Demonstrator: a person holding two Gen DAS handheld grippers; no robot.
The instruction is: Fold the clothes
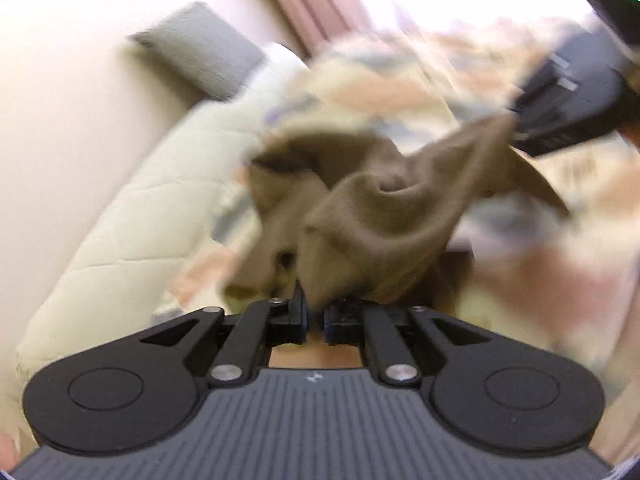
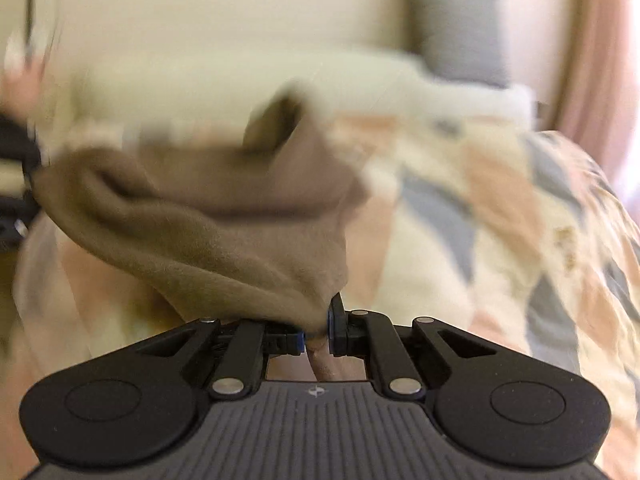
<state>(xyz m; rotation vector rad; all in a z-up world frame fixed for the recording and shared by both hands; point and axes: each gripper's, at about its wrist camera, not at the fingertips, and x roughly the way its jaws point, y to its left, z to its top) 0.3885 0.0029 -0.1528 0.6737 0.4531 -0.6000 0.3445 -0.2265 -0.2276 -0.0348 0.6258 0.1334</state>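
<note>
Each hand-held gripper, left [image 1: 314,312] and right [image 2: 318,320], is clamped on the brown garment [image 1: 360,208], lifted above the patterned bed cover [image 2: 500,200]. Keep both corners tight and spread it flat before folding.

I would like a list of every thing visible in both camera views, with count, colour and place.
brown garment: one, brown, lifted above the bed, bunched between the two grippers
patterned bedcover: one, cream with peach and grey patches, spread over the bed
quilted cream pillow: one, pale cream, along the wall side of the bed
grey cushion: one, grey, leaning against the wall
curtain: one, pinkish, beside the wall
left gripper: one, black, shut on an edge of the garment
right gripper: one, black, shut on another part of the garment; a fold hangs through its jaws
</note>
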